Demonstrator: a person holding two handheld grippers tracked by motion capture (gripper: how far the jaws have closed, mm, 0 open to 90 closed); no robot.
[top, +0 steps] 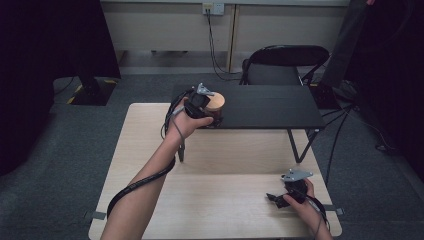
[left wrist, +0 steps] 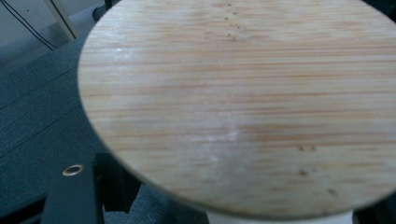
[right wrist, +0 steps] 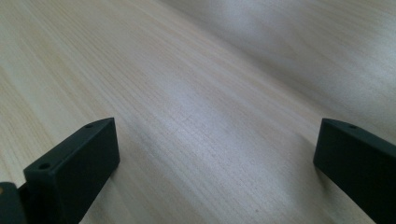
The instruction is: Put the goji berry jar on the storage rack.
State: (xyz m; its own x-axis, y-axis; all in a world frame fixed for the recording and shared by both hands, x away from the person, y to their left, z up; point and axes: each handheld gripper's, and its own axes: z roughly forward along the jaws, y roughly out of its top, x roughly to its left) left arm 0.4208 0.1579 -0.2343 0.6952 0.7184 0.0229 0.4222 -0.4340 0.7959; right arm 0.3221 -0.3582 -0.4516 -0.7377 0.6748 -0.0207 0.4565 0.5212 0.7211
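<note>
Room: grey carpet, a black folding chair (top: 285, 62) behind, a wall socket (top: 213, 8) with cables.
Worktop (top: 220, 200): pale wood, carrying a low black shelf (top: 270, 106) at its far edge.
Jar (top: 216, 107): round wooden lid (left wrist: 243, 107), pale body beneath; stands at the left end of the black shelf.
Left claw (top: 207, 107): up at the jar, lid close under its camera; jaws hidden, opening cannot be told.
Right claw (right wrist: 215, 158): wide apart, nothing between, low over bare worktop near the right corner.
</note>
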